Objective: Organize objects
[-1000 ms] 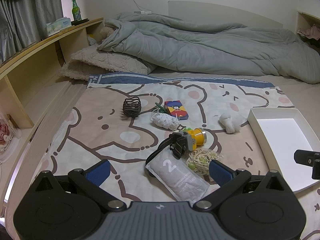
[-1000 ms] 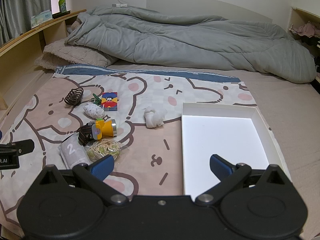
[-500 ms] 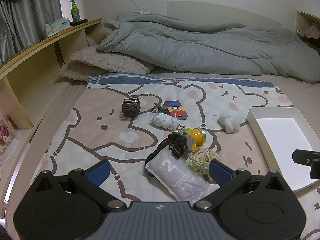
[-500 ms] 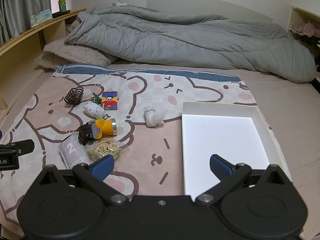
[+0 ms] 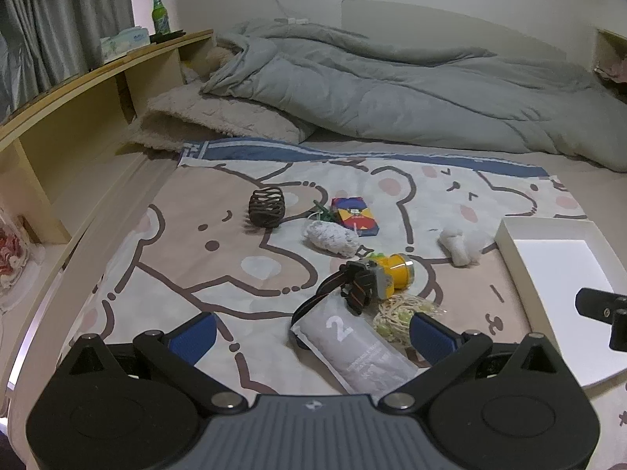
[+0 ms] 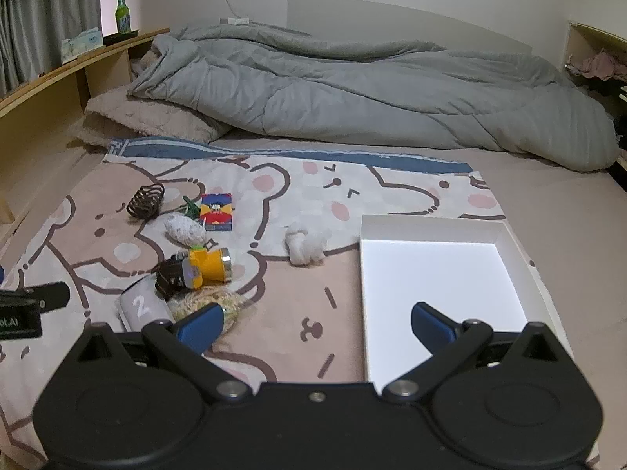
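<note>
Small objects lie scattered on a cartoon bear blanket (image 5: 188,258): a grey pouch marked 2 (image 5: 354,346), a yellow headlamp with a dark strap (image 5: 378,274), a bundle of rubber bands (image 5: 399,311), a white mesh ball (image 5: 331,235), a colourful card box (image 5: 354,216), a brown wire cage (image 5: 266,207) and a white knotted cloth (image 5: 460,243). An empty white tray (image 6: 439,274) rests at the right. My left gripper (image 5: 311,335) hangs open over the pouch. My right gripper (image 6: 315,323) is open between the rubber bands (image 6: 209,301) and the tray, holding nothing.
A rumpled grey duvet (image 6: 372,90) and a beige pillow (image 5: 219,125) fill the far half of the bed. A wooden shelf (image 5: 90,90) with a green bottle (image 5: 160,13) and a tissue pack runs along the left. Bare mattress lies right of the tray.
Both views have shifted only slightly; the objects lie where they were and both grippers stay open.
</note>
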The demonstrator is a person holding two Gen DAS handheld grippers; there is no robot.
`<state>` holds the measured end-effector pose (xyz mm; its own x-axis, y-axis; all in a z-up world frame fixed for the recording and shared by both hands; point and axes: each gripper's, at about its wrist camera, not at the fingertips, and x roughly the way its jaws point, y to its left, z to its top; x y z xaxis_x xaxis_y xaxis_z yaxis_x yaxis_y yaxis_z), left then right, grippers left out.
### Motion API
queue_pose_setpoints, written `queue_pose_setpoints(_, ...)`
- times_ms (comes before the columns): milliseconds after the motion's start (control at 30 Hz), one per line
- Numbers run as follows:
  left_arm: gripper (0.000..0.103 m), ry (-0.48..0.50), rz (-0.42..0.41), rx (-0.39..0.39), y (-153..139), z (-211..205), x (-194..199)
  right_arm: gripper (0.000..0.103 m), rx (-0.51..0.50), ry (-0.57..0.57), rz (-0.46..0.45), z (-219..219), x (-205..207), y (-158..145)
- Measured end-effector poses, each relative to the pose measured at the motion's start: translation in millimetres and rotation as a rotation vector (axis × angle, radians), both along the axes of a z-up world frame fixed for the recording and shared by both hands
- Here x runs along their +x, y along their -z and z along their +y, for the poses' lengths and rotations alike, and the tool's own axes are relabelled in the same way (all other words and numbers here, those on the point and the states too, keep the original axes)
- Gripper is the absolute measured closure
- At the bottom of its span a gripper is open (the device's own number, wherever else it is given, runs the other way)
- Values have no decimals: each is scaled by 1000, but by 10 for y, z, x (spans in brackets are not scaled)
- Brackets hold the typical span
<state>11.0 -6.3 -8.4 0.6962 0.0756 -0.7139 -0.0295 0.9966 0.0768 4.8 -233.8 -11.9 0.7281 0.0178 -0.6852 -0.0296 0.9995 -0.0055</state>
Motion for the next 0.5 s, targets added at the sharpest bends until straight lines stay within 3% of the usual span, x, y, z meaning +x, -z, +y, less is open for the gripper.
queue_pose_setpoints(500, 0, -80, 74, 8, 410, 64, 420, 0, 103, -25, -30, 353, 466, 106)
